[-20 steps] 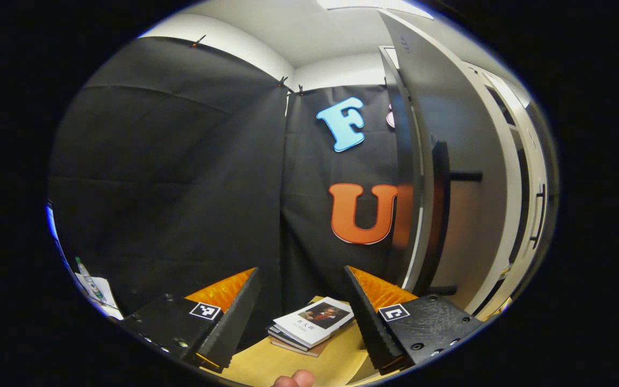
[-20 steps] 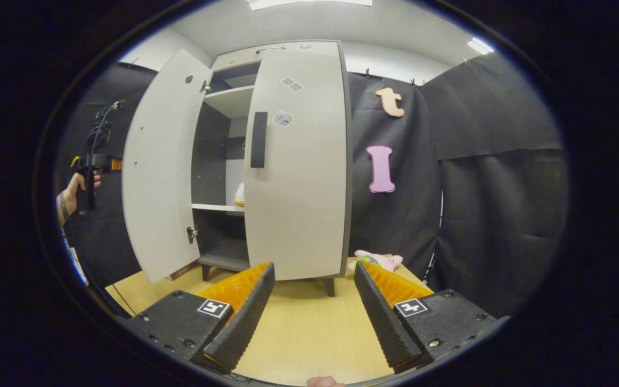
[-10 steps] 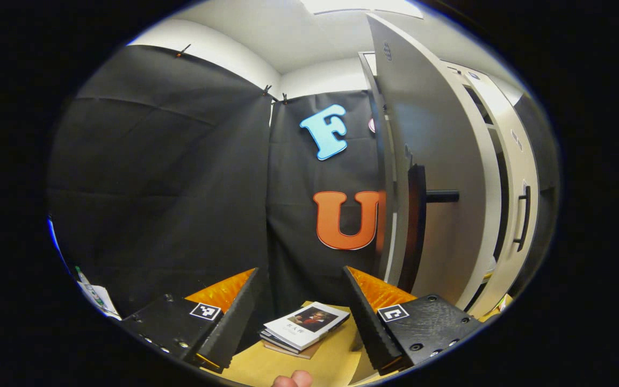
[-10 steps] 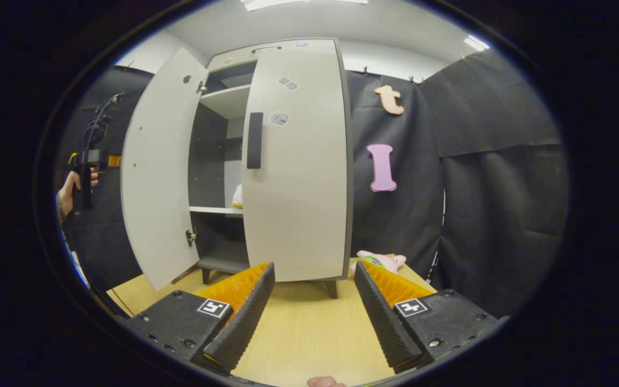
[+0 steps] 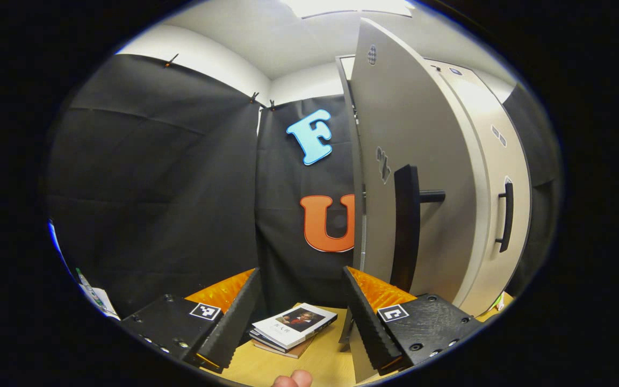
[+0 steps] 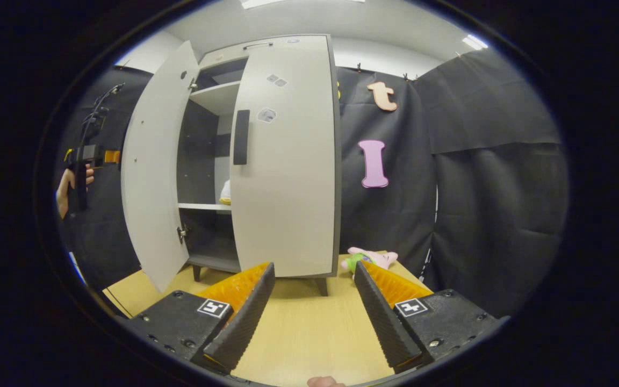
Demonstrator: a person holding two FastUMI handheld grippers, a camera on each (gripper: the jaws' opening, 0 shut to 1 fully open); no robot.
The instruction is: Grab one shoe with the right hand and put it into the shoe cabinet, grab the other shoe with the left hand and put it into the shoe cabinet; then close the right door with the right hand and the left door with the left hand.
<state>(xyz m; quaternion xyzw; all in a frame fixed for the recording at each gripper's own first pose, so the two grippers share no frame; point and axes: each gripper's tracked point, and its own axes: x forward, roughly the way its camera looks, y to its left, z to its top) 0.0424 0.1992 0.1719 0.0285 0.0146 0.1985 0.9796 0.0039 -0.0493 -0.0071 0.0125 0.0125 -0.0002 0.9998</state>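
The grey shoe cabinet [image 6: 266, 48] stands on the wooden table. Its right door [image 6: 288, 172] is shut against the frame and its left door [image 6: 151, 161] hangs partly open. Through the gap, a pale shoe [image 6: 225, 193] lies on the middle shelf. My right gripper [image 6: 314, 264] is open, holds nothing and hovers over the table in front of the cabinet. My left gripper [image 5: 300, 269] is open too, just outside the left door [image 5: 395, 134], with that door's black handle [image 5: 406, 226] close ahead of one finger. A hand [image 6: 65, 188] holds that gripper left of the door.
A small stack of books [image 5: 293, 325] lies on the table [image 5: 320, 357] below the left gripper. A pink and green plush toy [image 6: 369, 259] sits by the cabinet's right foot. Black cloth walls close in behind and on both sides.
The left gripper view has swung round to face more of the left door's outer side, and the door stands a little further closed. The right gripper has shifted slightly, still open.
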